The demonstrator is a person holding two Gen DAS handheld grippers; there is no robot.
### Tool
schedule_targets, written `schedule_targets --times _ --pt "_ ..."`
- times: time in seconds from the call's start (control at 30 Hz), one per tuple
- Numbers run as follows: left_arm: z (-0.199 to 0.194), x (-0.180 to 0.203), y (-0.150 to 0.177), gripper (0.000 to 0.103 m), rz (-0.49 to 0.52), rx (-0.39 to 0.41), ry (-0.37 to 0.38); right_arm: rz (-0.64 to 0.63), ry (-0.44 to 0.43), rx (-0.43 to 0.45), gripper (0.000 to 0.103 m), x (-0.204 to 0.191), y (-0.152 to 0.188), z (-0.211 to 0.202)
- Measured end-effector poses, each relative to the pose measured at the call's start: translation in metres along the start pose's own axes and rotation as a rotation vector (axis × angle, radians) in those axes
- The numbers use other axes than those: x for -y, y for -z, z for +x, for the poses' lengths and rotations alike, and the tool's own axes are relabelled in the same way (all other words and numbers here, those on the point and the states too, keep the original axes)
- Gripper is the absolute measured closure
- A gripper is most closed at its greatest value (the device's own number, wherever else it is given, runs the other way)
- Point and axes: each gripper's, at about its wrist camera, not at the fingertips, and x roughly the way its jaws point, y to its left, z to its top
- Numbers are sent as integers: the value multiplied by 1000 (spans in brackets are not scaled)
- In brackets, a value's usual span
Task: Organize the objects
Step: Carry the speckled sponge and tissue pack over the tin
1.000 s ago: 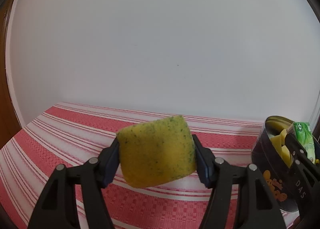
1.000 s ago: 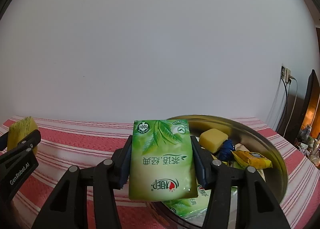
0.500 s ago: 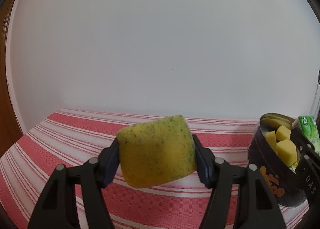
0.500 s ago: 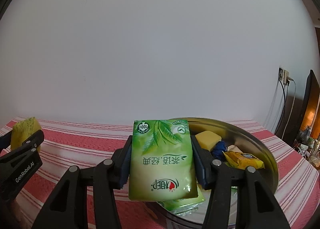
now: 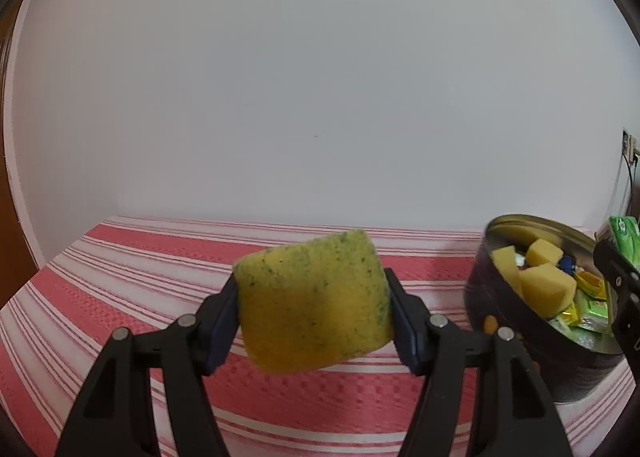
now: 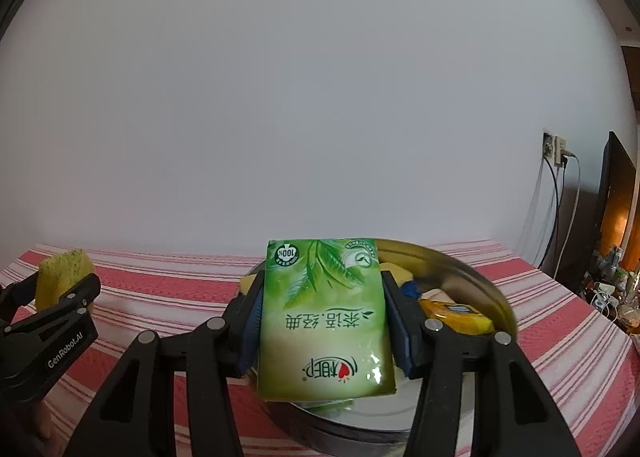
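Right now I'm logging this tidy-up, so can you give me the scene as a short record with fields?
left tongs: shut on sponge, held above the cloth
right tongs: shut on green packet, print upside down
tin: round, open, holds sponge pieces and packets
cloth: red and white stripes
backdrop: plain white wall

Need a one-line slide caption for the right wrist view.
Right gripper clamps a green tissue pack above the round tin on the striped cloth.

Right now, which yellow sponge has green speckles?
The sponge gripped by the left gripper; those in the tin are plain yellow.
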Motion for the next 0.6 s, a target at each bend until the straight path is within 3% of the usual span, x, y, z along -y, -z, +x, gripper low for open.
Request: schedule_targets --times 0.6 --pt "-41 56 -11 38 29 57 80 32 81 73 48 38 -8 -13"
